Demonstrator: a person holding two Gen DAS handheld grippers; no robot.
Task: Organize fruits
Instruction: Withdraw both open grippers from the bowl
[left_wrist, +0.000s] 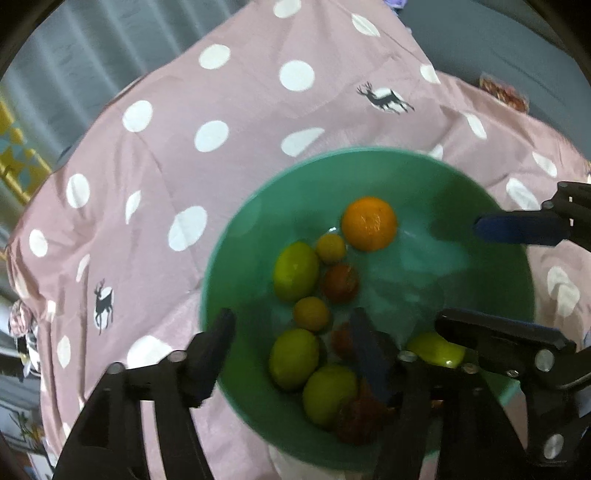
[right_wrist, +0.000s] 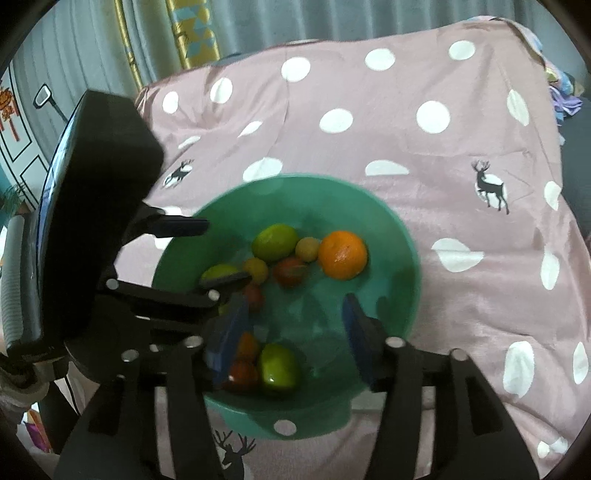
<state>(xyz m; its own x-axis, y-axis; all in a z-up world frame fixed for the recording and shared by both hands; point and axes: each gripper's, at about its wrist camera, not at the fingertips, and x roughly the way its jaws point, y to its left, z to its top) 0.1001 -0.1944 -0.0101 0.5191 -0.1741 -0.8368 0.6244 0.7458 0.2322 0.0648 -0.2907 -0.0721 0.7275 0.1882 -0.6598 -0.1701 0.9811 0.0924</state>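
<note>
A green bowl (left_wrist: 229, 258) (right_wrist: 406, 258) sits on the spotted cloth and holds several fruits. Among them are an orange (left_wrist: 369, 223) (right_wrist: 342, 254), green lime-like fruits (left_wrist: 295, 271) (right_wrist: 275, 242), small yellow ones (left_wrist: 330, 248) (right_wrist: 307, 249) and reddish ones (left_wrist: 340, 282) (right_wrist: 290, 271). My left gripper (left_wrist: 291, 350) (right_wrist: 203, 254) hangs open over the bowl's near-left side, fruit lying below its gap but not pinched. My right gripper (right_wrist: 293, 339) (left_wrist: 498, 280) stands open above the bowl's bare bottom, gripping nothing. The two grippers are close together over the bowl.
A pink cloth (left_wrist: 221, 122) (right_wrist: 461, 155) with white dots and deer prints covers the surface around the bowl. Its edge drops off toward grey curtains (right_wrist: 92, 44) and a dark area (left_wrist: 498, 44) behind. The left tool's black body (right_wrist: 92, 203) fills the left side of the right wrist view.
</note>
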